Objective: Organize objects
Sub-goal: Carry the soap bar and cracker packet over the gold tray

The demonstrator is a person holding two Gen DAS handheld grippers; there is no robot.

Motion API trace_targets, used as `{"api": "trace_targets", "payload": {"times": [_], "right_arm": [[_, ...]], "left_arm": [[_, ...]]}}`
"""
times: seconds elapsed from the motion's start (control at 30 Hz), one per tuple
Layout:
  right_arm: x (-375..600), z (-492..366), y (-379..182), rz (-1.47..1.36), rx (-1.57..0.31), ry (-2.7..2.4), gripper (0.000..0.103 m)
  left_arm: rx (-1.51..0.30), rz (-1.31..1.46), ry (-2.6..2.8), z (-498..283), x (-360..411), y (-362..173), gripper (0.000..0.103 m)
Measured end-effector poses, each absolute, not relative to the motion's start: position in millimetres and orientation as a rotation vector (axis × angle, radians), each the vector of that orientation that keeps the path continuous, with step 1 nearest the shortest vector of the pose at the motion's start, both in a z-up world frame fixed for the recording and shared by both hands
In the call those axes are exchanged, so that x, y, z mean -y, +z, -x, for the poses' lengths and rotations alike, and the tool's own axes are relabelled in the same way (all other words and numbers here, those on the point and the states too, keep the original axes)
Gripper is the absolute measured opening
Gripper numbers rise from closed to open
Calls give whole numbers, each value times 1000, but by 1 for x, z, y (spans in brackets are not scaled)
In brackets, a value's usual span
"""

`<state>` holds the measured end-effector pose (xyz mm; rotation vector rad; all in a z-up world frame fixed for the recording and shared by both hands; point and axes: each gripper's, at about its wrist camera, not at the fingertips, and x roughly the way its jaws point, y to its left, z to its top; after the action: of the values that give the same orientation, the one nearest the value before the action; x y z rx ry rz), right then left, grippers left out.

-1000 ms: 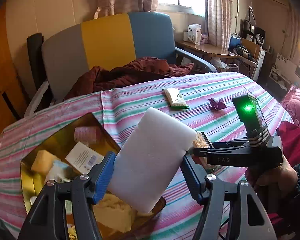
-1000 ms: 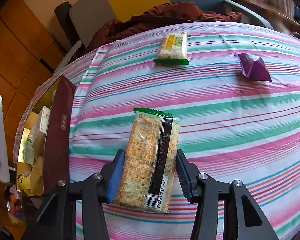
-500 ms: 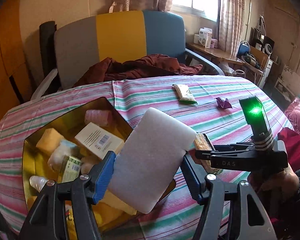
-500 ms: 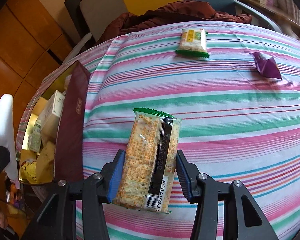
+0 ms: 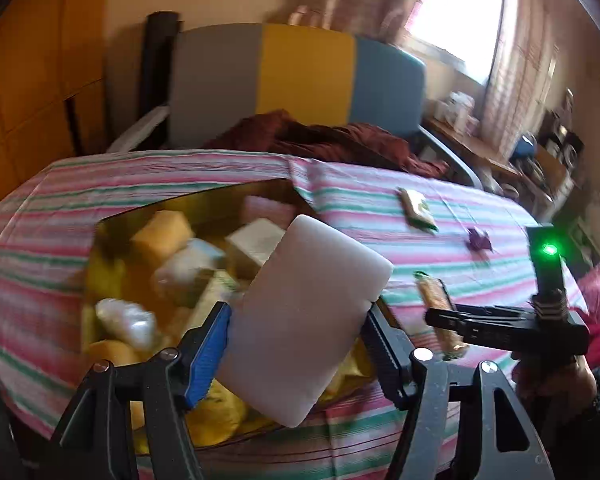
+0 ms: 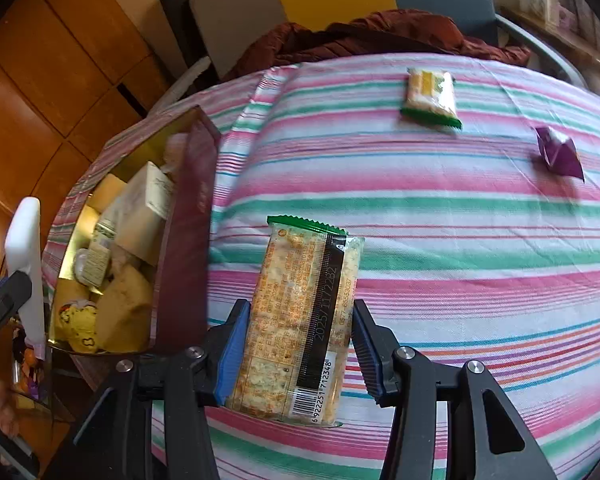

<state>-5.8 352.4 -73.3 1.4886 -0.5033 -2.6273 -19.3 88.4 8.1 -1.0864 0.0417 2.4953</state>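
The left gripper (image 5: 296, 336) is clamped on a white sponge block (image 5: 304, 316), held tilted above the gold box (image 5: 112, 216) on the striped bench (image 6: 440, 208). The right gripper (image 6: 296, 354) is clamped on a cracker packet (image 6: 300, 320) over the cloth beside the box. The box looks crowded, so the block could perch on the contents and tumble out. The 2 grippers sit near each other and could collide.

Grey-yellow-blue chair (image 5: 304, 76) behind striped table (image 5: 140, 172); wood panelling (image 6: 60, 60) left; bright curtained window (image 5: 460, 20) right.
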Motion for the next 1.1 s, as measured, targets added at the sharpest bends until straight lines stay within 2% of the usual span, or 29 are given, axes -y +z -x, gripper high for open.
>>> {"api": "trace_targets", "payload": {"times": [0.47,1.1], "right_arm": [[-295,9,-26,-1320,379,-2569,50],[-172,65,-10,-1286,231,-2333,51]], "left_arm": [[196,1173,2714,33,17,1,67],[515,1273,2662,82,52,-11,67]]}}
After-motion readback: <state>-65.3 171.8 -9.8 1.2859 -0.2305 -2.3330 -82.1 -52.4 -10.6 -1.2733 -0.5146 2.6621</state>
